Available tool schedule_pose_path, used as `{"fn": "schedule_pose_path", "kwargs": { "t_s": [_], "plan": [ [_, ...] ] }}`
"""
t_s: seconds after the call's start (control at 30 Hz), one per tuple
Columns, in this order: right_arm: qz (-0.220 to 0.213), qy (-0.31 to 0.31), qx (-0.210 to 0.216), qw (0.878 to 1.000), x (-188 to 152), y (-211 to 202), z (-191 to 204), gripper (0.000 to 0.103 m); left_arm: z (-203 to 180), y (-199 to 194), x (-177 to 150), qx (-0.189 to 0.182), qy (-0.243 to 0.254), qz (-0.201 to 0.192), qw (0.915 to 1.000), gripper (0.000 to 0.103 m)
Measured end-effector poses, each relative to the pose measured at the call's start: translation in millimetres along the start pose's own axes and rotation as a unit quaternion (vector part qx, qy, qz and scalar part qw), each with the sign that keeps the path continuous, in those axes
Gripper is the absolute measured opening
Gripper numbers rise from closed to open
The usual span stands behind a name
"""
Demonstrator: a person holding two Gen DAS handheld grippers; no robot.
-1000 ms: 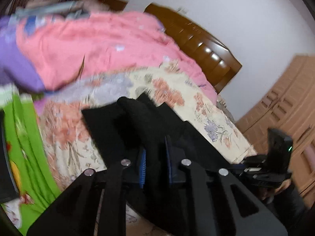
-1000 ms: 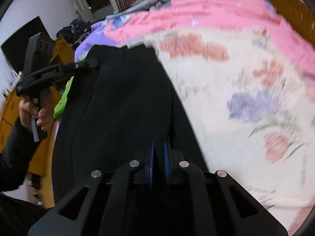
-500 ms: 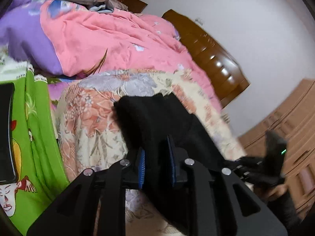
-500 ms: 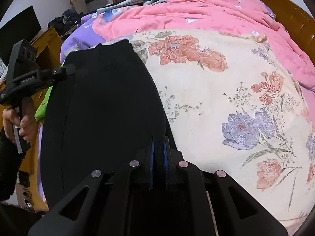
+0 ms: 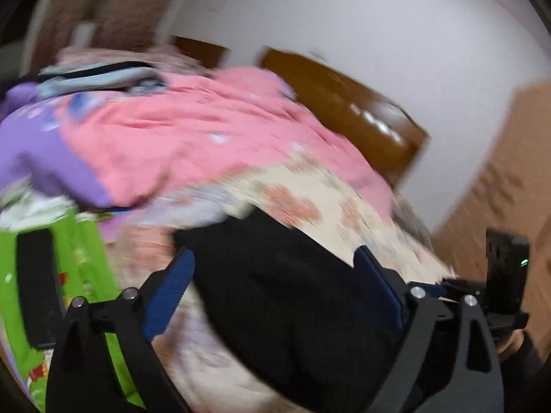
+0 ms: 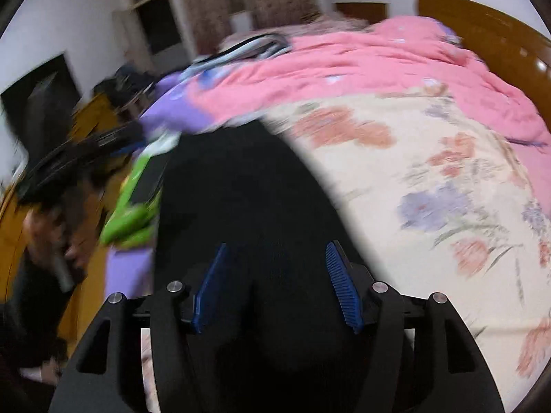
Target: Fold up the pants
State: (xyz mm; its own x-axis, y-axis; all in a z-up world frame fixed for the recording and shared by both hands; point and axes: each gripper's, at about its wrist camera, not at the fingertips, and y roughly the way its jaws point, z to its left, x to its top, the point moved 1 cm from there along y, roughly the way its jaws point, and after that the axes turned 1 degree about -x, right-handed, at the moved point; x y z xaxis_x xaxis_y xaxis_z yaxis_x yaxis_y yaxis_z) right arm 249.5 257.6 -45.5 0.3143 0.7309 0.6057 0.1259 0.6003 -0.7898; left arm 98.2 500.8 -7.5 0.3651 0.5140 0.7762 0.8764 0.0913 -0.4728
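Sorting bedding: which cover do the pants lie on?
The cream flowered cover; the black pants lie there. The pink quilt is farther back.

motion-blurred bedding (image 5: pixel 193 144), black pants (image 6: pixel 248 206) cut off below, smeared hand (image 6: pixel 51 241)

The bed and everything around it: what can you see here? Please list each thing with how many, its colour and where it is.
pants: one, black, spread on the floral sheet, between both grippers' jaws
floral sheet: one, cream with flowers, covering the bed
quilt: one, pink and purple, heaped beyond the pants
green cloth: one, beside the pants
headboard: one, brown wood, against the white wall
wardrobe: one, light wood, by the bed
left gripper: black, blue pads, jaws opening
right gripper: black, blue pads, jaws opening
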Motion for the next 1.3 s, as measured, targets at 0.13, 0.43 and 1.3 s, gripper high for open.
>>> {"fn": "schedule_pose_path", "kwargs": {
  "t_s": [0.13, 0.43, 1.3],
  "plan": [
    [0.088, -0.074, -0.030, 0.993, -41, 32, 51, 0.063, -19, 53, -24, 0.005, 0.044, 0.100, 0.9940, 0.094],
    [0.006, -0.035, -0.035, 0.999, -84, -53, 79, 0.077, -49, 50, -41, 0.070, 0.081, 0.103, 0.9888, 0.094],
    [0.004, 0.422, -0.347, 0.837, -381, -271, -123, 0.087, -427, 111, -189, -0.200, 0.361, 0.221, 0.8835, 0.101]
  ]
}}
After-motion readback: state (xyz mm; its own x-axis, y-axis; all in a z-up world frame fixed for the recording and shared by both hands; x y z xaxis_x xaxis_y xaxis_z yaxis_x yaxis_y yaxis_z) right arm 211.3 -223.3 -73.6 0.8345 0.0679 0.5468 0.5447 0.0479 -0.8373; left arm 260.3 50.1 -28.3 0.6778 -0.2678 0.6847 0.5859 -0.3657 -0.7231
